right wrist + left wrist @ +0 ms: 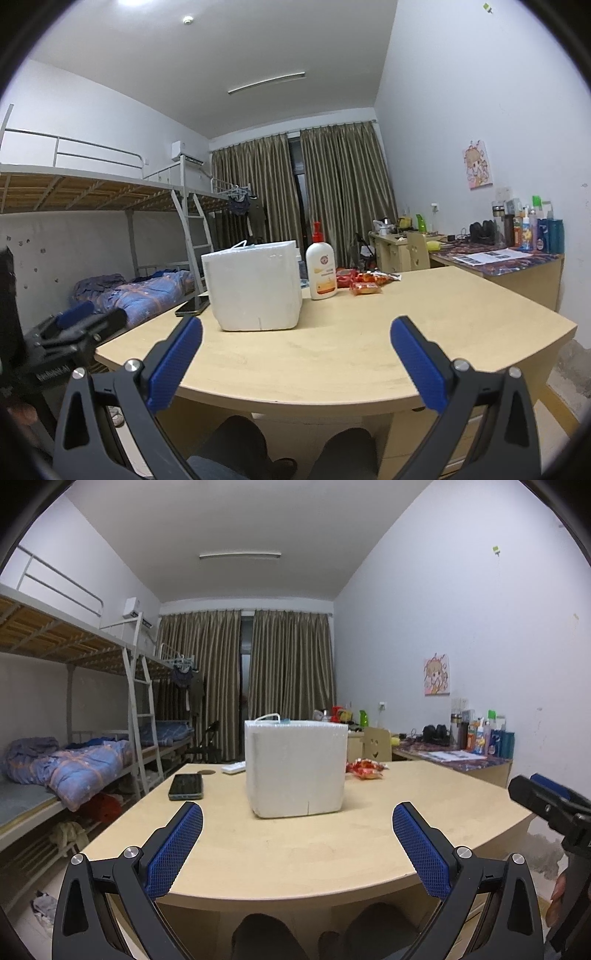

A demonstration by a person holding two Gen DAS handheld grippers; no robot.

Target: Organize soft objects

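While both tools hover above near bench edge, left tool (297, 821) spreads wide, holds nothing; right tool (295, 338) likewise wide, empty. White foam box (297, 768) stands mid light wooden bench (332, 849). Red snack packets (364, 282) lie toward far edge, beside white pump lotion bottle (321, 271). Black phone (186, 786) lies near left edge.

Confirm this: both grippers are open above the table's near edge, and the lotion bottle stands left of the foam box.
One error: the lotion bottle stands right of the foam box, as the right wrist view shows. The left gripper and right gripper are indeed open above the table's near edge.
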